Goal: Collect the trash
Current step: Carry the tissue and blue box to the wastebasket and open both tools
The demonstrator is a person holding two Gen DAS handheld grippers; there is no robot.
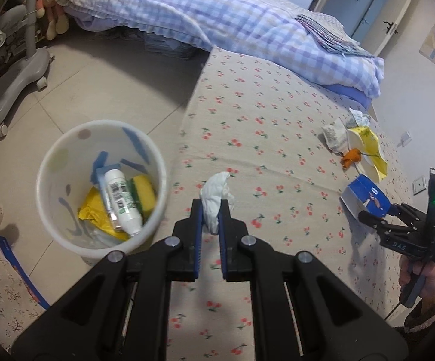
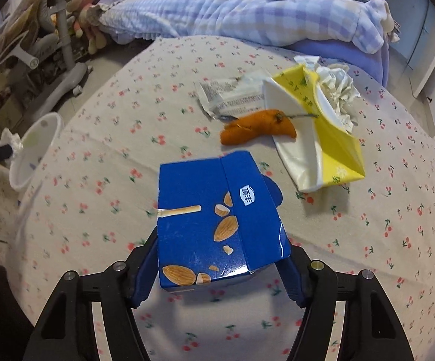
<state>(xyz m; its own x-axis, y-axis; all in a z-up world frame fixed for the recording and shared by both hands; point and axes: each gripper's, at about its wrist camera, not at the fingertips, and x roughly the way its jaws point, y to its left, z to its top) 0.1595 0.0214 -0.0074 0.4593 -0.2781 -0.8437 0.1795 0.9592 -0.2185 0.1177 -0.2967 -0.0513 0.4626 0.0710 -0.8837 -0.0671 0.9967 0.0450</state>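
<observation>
Between the blue pads of the left gripper (image 1: 209, 210) sits a crumpled white tissue (image 1: 217, 198), pinched tight and sticking out past the fingertips, above the edge of the cherry-print bed sheet (image 1: 265, 138). Just to its left, down on the tiled floor (image 1: 91, 84) beside the bed, stands the white trash bin (image 1: 67, 156), already holding a white tube (image 1: 121, 201), a yellow-green sponge (image 1: 143, 194) and a yellow wrapper (image 1: 92, 210). From the right wrist view the same tissue (image 2: 11, 141) shows at the bin's rim (image 2: 52, 120).

Farther right on the sheet, the right gripper (image 2: 222, 258) clamps a blue almond-snack box (image 2: 214, 225) by its two sides, its fingers closed against the carton; the left wrist view shows the box (image 1: 364, 197) tilted, with its far end up. Whether it touches the sheet I cannot tell.

Beyond the box lies the rest of the litter, close together on the sheet: an orange peel piece (image 2: 256, 128) with a thin stem, a torn printed wrapper (image 2: 232, 97), and an open yellow tissue pack (image 2: 322, 138) with a crumpled white paper (image 2: 337, 90) in its mouth.

At the head of the bed a blue-and-lilac checked quilt (image 1: 217, 18) is heaped up. A grey wheeled stand (image 1: 16, 87) rests on the floor to the left.
</observation>
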